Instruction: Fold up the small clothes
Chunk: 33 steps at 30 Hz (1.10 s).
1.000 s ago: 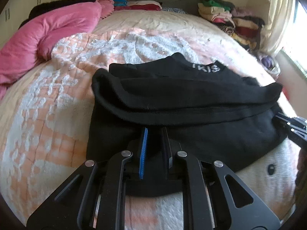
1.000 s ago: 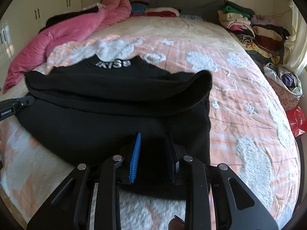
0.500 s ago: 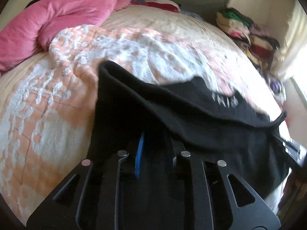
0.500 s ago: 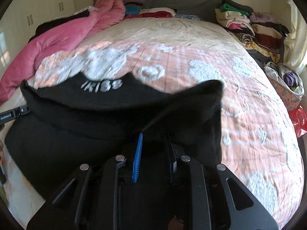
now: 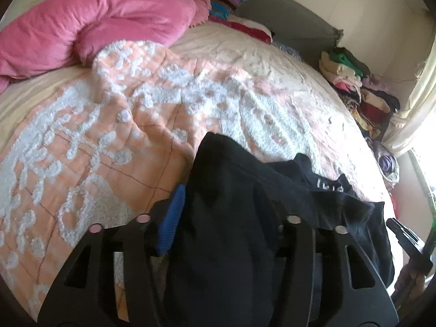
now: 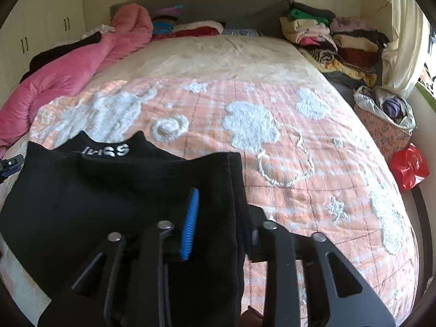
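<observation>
A small black sweater (image 6: 109, 190) with white letters at the collar is lifted off the orange and white bedspread (image 6: 272, 141). My right gripper (image 6: 218, 218) is shut on its right edge, and the cloth hangs between the blue pad and the other finger. My left gripper (image 5: 226, 218) is shut on the sweater's left edge (image 5: 231, 204), and the cloth drapes over the fingers. The other gripper shows at the far right of the left wrist view (image 5: 406, 239) and at the far left of the right wrist view (image 6: 11, 163).
A pink duvet (image 5: 90, 24) lies along the bed's left side. Folded clothes are stacked at the far right corner (image 6: 327, 38). A bag of clothes (image 6: 387, 114) and a red bag (image 6: 408, 166) stand beside the bed's right edge.
Both grippers have lifted the sweater's lower edge off the bed and carried it forward toward the collar. The cloth now hangs over the fingers.
</observation>
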Available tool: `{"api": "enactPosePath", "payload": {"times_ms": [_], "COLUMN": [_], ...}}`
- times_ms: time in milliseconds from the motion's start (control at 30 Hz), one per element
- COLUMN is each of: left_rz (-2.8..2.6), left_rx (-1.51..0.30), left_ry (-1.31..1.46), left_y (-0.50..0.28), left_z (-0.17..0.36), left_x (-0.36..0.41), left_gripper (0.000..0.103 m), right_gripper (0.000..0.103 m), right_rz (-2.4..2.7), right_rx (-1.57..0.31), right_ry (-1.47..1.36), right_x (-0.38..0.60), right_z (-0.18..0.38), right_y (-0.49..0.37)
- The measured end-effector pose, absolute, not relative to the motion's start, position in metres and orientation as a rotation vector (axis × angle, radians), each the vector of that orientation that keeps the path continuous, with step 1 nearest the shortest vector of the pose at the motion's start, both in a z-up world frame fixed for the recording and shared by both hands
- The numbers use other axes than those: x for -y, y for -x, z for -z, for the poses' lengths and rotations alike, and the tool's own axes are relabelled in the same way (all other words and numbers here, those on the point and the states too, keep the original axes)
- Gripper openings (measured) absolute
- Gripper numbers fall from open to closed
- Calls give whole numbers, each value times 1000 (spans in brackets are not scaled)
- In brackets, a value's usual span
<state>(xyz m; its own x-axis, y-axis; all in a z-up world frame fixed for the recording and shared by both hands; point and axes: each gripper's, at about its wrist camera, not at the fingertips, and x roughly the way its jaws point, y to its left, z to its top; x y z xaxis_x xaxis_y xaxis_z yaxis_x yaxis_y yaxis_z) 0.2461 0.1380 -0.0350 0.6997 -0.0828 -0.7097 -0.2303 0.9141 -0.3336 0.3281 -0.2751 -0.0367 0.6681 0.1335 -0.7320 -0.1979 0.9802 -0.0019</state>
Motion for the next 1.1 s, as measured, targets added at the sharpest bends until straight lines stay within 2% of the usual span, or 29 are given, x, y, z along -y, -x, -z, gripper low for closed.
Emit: {"api": "enactPosePath", "payload": {"times_ms": [33, 133, 167, 200, 233, 267, 333, 667, 900, 967, 1100], "left_rz": [-78, -49, -43, -43, -46, -51, -52, -63, -72, -75, -75], "left_rx": [-811, -823, -821, -819, -814, -810, -796, -667, -784, -792, -797], "left_ry": [408, 385, 380, 371, 353, 334, 308, 281, 251, 240, 223], "left_y": [-248, -251, -252, -252, -252, -251, -250, -239, -253, -252, -249], "left_z": [38, 43, 43, 43, 42, 42, 41, 9, 39, 41, 42], "left_x": [-137, -134, -133, -132, -131, -129, -129, -139, -140, -139, -137], "left_gripper": [51, 51, 48, 42, 27, 15, 5, 4, 4, 11, 14], "right_gripper": [45, 45, 44, 33, 14, 5, 3, 3, 3, 3, 3], "right_rz": [-183, -191, -191, -188, -186, -186, -188, -155, -119, -112, -92], "right_rx": [-835, -847, -844, -839, -836, -832, -816, -722, -784, -798, -817], "right_ry": [86, 96, 102, 108, 110, 103, 75, 0, -4, 5, 7], "right_x": [275, 266, 263, 261, 260, 260, 262, 284, 282, 280, 280], "right_z": [40, 47, 49, 50, 50, 50, 47, 22, 44, 49, 54], "right_y": [-331, -336, -336, -336, -336, -335, -333, -330, -338, -338, -336]}}
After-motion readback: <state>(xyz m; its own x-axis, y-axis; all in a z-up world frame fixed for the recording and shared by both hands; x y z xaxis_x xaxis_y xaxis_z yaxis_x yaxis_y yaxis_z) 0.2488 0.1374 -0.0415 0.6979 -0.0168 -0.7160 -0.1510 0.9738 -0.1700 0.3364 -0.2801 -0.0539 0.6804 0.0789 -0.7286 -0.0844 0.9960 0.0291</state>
